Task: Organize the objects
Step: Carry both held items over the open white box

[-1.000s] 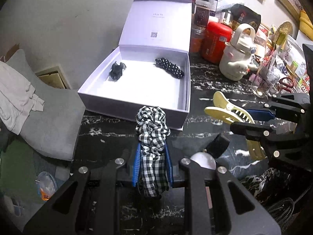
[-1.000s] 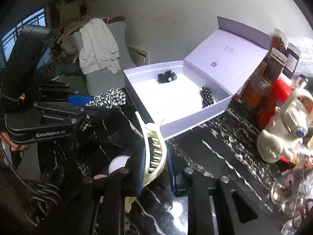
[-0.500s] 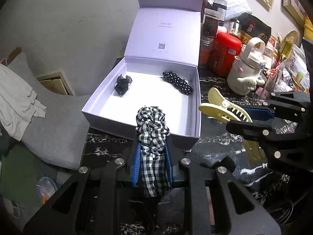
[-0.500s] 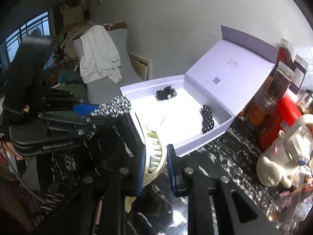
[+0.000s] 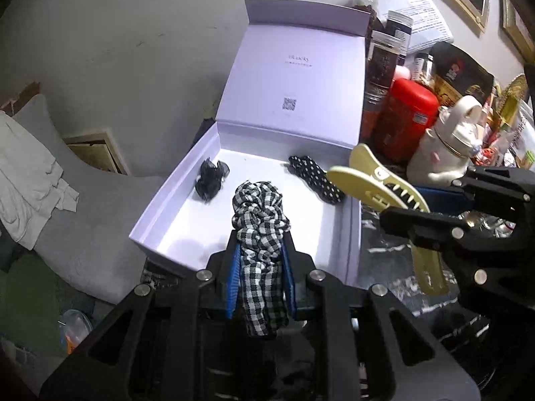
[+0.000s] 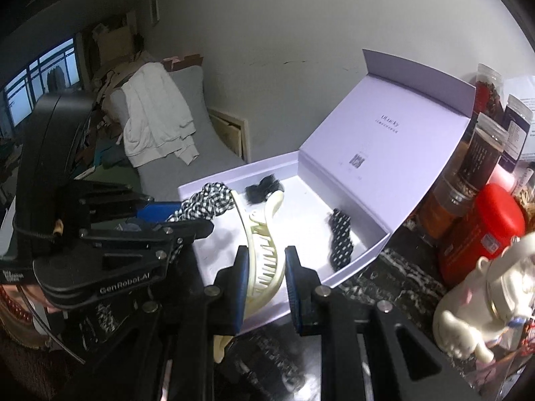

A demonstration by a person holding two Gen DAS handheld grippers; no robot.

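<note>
My left gripper (image 5: 260, 257) is shut on a black-and-white checked scrunchie (image 5: 260, 214) and holds it over the near edge of the open lavender box (image 5: 160, 217). My right gripper (image 6: 265, 264) is shut on a cream claw hair clip (image 6: 264, 250), held over the box's near wall (image 6: 354, 264). The clip also shows in the left wrist view (image 5: 378, 190). Inside the box lie a black mesh scrunchie (image 5: 210, 182) and a black polka-dot hair tie (image 5: 316, 178). The checked scrunchie also shows in the right wrist view (image 6: 207, 204).
Jars (image 5: 384, 63), a red canister (image 5: 408, 117) and a cream teapot (image 5: 444, 147) crowd the marble table right of the box. A grey chair (image 5: 83, 220) with white cloth (image 5: 30, 180) stands to the left. The box lid (image 5: 297, 77) stands open against the wall.
Both grippers have lifted and moved forward toward the box; the scrunchie and the clip now hang over the box's near side instead of over the table.
</note>
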